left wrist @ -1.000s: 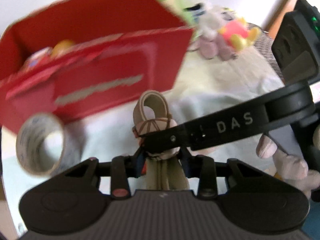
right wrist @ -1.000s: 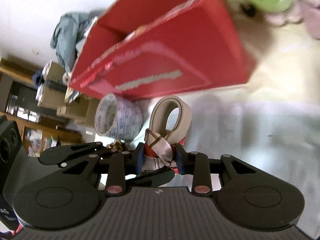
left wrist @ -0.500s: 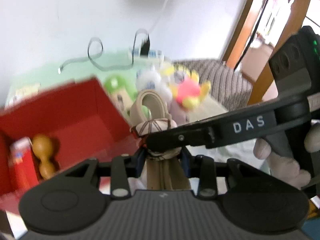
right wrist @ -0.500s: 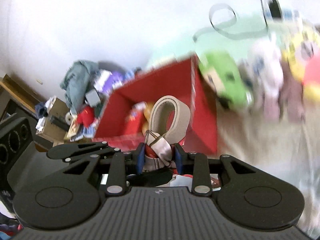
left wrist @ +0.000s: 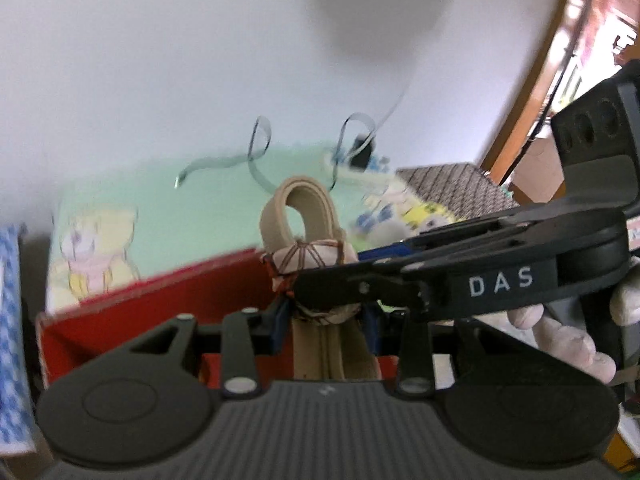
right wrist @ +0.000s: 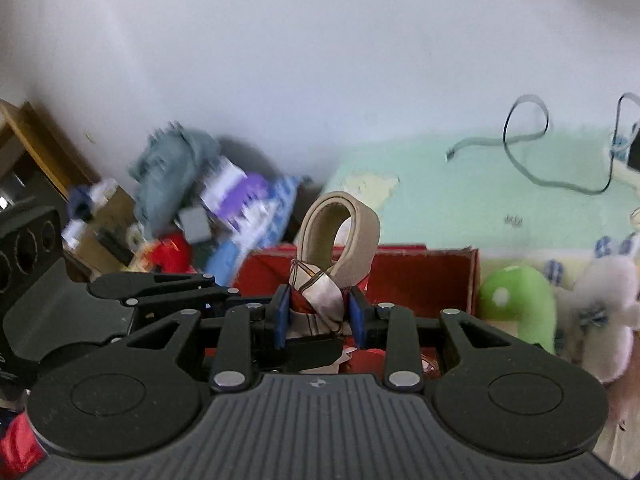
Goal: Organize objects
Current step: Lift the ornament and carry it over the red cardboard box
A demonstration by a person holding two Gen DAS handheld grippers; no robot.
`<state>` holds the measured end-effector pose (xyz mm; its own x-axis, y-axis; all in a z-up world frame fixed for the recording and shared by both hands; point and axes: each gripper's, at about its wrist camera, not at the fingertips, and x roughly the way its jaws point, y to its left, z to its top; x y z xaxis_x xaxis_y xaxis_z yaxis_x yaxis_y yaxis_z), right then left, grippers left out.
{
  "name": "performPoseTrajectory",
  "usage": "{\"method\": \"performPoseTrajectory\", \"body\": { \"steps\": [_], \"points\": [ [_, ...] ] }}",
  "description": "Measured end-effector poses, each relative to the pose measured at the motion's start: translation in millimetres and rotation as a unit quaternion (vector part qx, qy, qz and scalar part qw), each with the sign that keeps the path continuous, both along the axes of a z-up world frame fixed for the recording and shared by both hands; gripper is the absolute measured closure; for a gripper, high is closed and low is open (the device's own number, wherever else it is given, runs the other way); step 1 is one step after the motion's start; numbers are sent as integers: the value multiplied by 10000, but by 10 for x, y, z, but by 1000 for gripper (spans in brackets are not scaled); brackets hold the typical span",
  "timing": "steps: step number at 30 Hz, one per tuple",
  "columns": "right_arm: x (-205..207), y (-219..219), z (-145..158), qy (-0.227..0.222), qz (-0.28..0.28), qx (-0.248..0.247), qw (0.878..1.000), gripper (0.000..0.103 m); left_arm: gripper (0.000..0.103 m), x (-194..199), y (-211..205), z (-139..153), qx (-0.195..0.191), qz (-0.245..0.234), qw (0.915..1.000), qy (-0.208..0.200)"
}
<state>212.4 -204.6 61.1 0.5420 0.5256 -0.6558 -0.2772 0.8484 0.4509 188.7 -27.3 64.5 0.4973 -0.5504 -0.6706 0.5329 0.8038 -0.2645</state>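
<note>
A beige strap folded into a loop (left wrist: 280,208) has a patterned scarf (left wrist: 312,256) knotted round its base. My left gripper (left wrist: 325,316) is shut on this bundle just under the knot. One of the right gripper's fingers (left wrist: 400,280) crosses in front from the right and reaches the same knot. In the right wrist view the strap loop (right wrist: 360,236) stands up between the blue pads, and my right gripper (right wrist: 319,314) is shut on the scarf (right wrist: 316,292). The left gripper's fingers (right wrist: 168,288) come in from the left. Below and behind the bundle lies the open red box (left wrist: 160,304) (right wrist: 420,280).
A pale green mat (right wrist: 480,200) with a loose cable (right wrist: 520,120) lies beyond the box, against a white wall. A green plush (right wrist: 516,300) and a white plush (right wrist: 600,300) sit right of the box. Clutter (right wrist: 180,168) is piled at the left. A gloved hand (left wrist: 560,340) holds the right gripper.
Both grippers have risen with the strap bundle, from in front of the red box's front wall to above its open top. The tape roll has dropped out of view.
</note>
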Motion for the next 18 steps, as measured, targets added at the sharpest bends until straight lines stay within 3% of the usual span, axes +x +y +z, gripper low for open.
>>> {"method": "performPoseTrajectory", "body": {
  "steps": [1, 3, 4, 6, 10, 14, 18],
  "points": [
    [0, 0, 0, 0, 0, 0, 10000, 71, 65, 120, 32, -139, 25, -5, 9998, 216],
    [240, 149, -345, 562, -15, -227, 9982, 71, 65, 277, 69, -374, 80, 24, 9983, 584],
    [240, 149, -345, 562, -15, -227, 9982, 71, 65, 338, 81, -500, 141, 25, 9971, 743],
    [416, 267, -664, 1030, 6, -312, 9942, 71, 65, 447, 80, -699, 333, 56, 9950, 936],
    [525, 410, -889, 1352, 119, -449, 9897, 71, 65, 566, 47, -1017, 821, 66, 9885, 1272],
    [630, 542, -1099, 1703, 391, -636, 9826, 71, 65, 612, 93, -1187, 1095, 117, 9796, 1679],
    [716, 602, -1201, 1944, 566, -696, 9768, 71, 60, 683, 54, -1274, 1511, 185, 9717, 1805]
  ]
}}
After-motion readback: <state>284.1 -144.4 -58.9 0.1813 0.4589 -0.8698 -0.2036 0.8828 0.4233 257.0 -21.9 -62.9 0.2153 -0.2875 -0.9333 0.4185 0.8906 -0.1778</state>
